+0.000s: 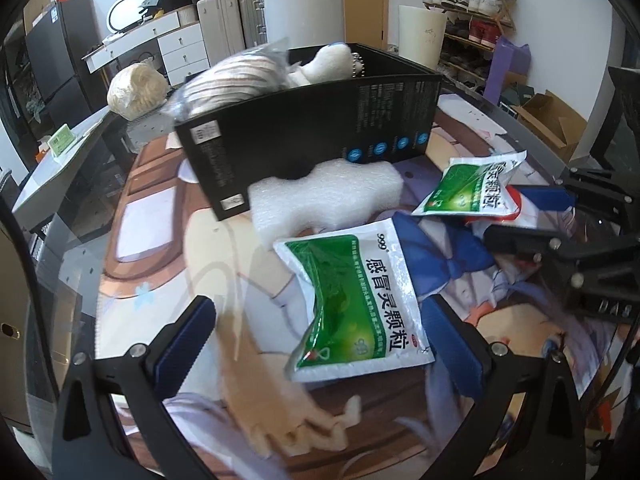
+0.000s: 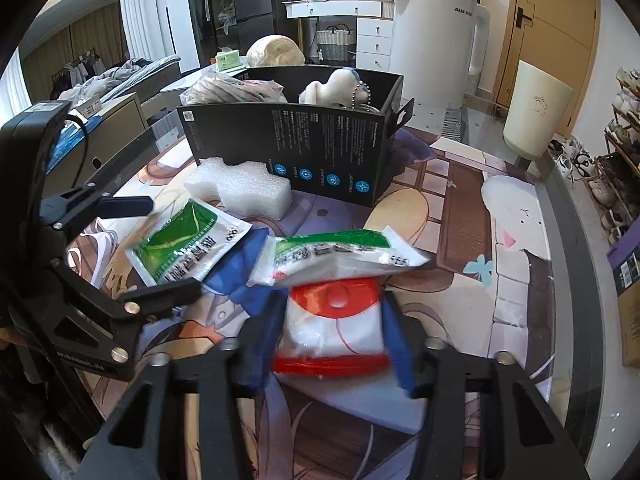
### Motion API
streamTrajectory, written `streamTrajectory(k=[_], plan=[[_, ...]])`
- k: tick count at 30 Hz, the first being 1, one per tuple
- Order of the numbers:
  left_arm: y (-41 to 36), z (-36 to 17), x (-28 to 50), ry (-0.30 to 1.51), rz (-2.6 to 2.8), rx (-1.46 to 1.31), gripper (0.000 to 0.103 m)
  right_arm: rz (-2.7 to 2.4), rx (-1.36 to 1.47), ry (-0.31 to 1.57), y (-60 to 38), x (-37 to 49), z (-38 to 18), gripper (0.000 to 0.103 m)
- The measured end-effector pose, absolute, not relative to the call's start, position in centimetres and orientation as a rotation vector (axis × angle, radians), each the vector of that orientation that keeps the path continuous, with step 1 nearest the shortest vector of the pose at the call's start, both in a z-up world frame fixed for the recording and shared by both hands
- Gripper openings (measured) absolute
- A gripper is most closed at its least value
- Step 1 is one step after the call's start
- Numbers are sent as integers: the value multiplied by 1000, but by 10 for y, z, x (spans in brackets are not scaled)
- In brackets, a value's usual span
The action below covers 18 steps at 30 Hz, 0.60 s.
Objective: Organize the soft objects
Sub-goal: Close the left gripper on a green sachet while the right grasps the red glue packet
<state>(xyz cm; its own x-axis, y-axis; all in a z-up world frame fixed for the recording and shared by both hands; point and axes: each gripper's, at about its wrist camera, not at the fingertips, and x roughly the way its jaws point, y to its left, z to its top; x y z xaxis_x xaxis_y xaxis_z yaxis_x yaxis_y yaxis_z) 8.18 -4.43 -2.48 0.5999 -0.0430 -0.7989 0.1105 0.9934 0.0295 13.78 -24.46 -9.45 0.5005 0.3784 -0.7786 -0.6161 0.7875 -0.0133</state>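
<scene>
My left gripper (image 1: 320,336) is open over the printed mat, with a green and white sachet (image 1: 352,300) lying flat between its blue pads, untouched. A second green sachet (image 2: 344,252) rests on top of a red and white packet (image 2: 336,320). My right gripper (image 2: 330,304) is shut on that packet, a blue pad against each side. The black box (image 1: 312,128) stands behind and holds a white plush toy (image 1: 328,64) and a striped item in a clear bag (image 1: 236,76). A white foam block (image 1: 328,196) lies against the box's front.
A printed mat (image 2: 460,208) covers the glass table, whose rim (image 2: 560,216) curves on the right. A pale yarn-like ball (image 1: 138,90) sits behind the box. A white appliance (image 2: 436,40), a white bin (image 2: 536,116) and a shoe rack (image 1: 468,12) stand beyond.
</scene>
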Motion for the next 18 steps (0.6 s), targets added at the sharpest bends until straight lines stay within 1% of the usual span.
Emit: streamTrajectory(k=[3, 6, 8, 10, 11, 13, 15, 17, 18], plan=[[-40, -25, 81, 937, -91, 66, 103, 614, -307, 852, -245, 138, -95, 47], [-43, -24, 80, 937, -87, 81, 100, 615, -309, 851, -245, 137, -94, 46], [-46, -23, 79, 932, -101, 91, 94, 616, -311, 850, -245, 137, -94, 44], [-47, -22, 78, 936, -120, 76, 85, 619, -313, 848, -245, 136, -93, 44], [-48, -21, 78, 935, -127, 73, 83, 620, -315, 848, -244, 136, -93, 44], [-49, -21, 78, 937, -141, 68, 76, 623, -315, 849, -244, 136, -93, 44], [-50, -21, 77, 927, -149, 64, 74, 622, -318, 849, -244, 135, -93, 44], [-49, -20, 76, 916, -154, 57, 69, 625, -318, 850, -244, 136, -93, 44], [-48, -19, 75, 909, -151, 53, 59, 626, -317, 851, -245, 136, -93, 44]])
